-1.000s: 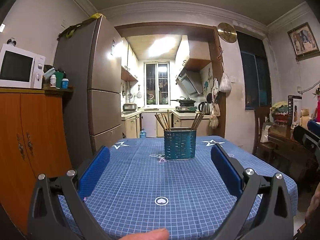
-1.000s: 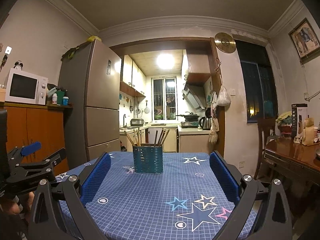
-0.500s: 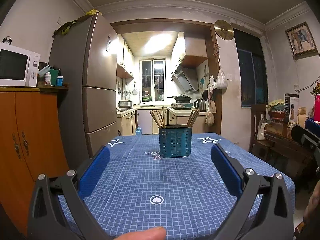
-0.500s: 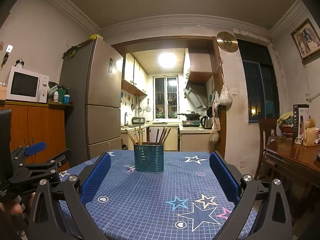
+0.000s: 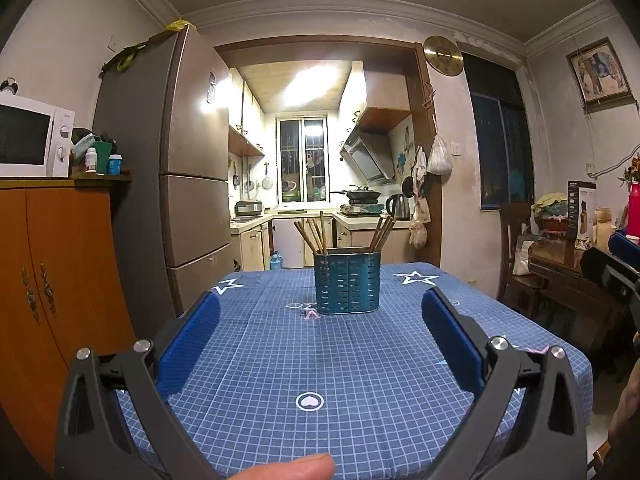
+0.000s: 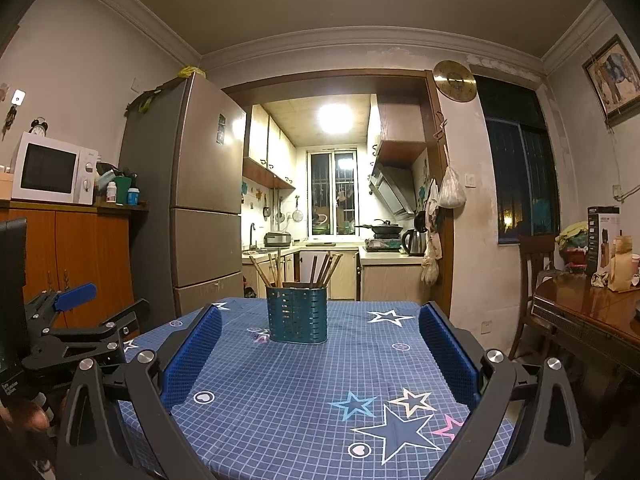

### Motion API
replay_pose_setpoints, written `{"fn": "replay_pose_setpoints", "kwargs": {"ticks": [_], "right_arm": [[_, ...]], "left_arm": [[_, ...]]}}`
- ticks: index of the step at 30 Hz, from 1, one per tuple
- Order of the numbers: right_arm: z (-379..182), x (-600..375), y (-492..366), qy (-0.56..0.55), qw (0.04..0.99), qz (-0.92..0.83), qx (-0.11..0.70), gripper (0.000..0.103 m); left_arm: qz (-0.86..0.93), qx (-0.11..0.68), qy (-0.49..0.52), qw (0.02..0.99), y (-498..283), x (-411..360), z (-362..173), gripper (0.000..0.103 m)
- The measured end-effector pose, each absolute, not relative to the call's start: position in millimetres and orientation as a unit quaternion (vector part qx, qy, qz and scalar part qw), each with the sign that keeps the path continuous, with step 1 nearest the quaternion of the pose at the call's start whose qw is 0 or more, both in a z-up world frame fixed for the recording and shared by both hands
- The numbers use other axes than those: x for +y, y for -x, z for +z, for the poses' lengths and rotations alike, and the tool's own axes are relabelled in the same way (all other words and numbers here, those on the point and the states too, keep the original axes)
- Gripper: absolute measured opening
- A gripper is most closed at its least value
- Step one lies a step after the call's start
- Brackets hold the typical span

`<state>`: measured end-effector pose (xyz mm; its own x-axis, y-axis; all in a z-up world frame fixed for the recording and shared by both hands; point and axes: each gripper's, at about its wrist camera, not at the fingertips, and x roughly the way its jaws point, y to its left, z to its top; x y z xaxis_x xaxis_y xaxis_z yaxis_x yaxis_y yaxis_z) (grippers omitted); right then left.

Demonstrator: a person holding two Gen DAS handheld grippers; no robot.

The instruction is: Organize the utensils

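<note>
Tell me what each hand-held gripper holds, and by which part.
Nothing. The left hand-held gripper and right hand-held gripper are both open and empty; the chopsticks sit in the holder.

A teal perforated utensil holder point(image 5: 346, 283) stood upright near the table's far end, wooden chopsticks point(image 5: 314, 235) leaning outward in two bunches (one left, one right) from its open top.
</note>
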<state>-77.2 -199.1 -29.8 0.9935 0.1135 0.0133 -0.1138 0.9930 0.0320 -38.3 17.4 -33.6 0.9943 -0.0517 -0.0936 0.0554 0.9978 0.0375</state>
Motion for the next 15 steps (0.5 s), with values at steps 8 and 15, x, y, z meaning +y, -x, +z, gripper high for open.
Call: {"fn": "replay_pose_setpoints", "kwargs": {"ticks": [8, 15], "right_arm": [[-29.9, -199.2, 76.3, -0.017, 0.998, 0.057, -0.005, 0.098], [-30.4, -199.2, 73.7, -0.016, 0.998, 0.057, -0.004, 0.098]], "left_arm": [[-0.028, 0.049, -0.023, 0.998, 37.0, 14.3, -33.1, 0.098], [-0.027, 0.049, -0.024, 0.998, 34.5, 13.8, -32.4, 0.098]]}}
